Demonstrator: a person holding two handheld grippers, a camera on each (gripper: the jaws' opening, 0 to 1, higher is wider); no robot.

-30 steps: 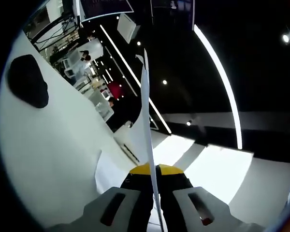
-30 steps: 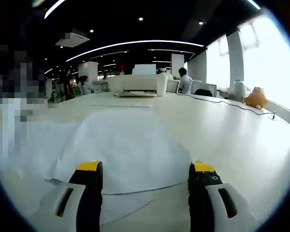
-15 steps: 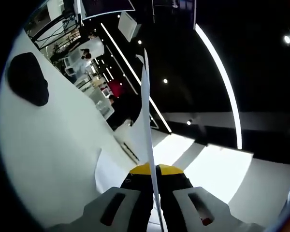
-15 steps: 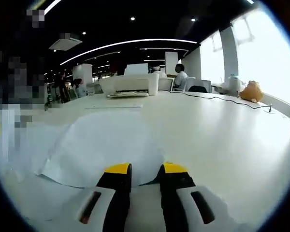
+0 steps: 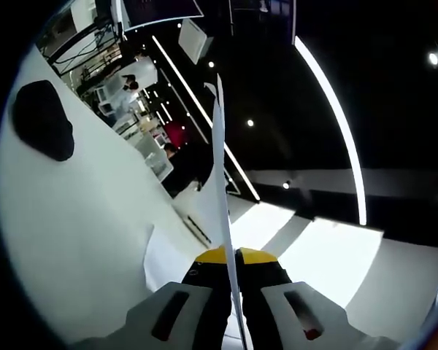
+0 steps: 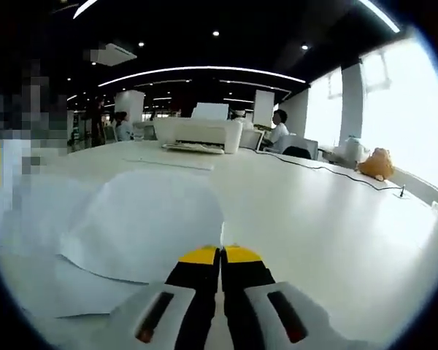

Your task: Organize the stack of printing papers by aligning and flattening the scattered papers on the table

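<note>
Printing papers are lying loose on the white table in the right gripper view, several sheets overlapping out of square, the topmost one bowing upward in a shallow dome instead of lying flat. One further sheet is standing edge-on in the left gripper view, rising as a thin white line from between the jaws.

Handling, as a judgement: the sheets are looking very light, thin and limp — they are likely to bend under their own weight, slide readily over one another and over the smooth tabletop, and crease if pinched hard or dragged by a corner. The safest hold appears to be at a sheet's margin, near the middle of an edge, with flattening done by pressing down on the domed centre.

Left gripper is pinching the upright sheet, jaws closed onto it from both sides. Its view is rolled steeply, so the table is running up the left side and the ceiling lights are slanting across; the gripper is evidently being held tilted well over.

Right gripper is sitting low and roughly level just above the table, jaws pressed together at the near edge of the domed sheet — whether paper is caught between them cannot be told.

A printer is standing well beyond the papers.
</note>
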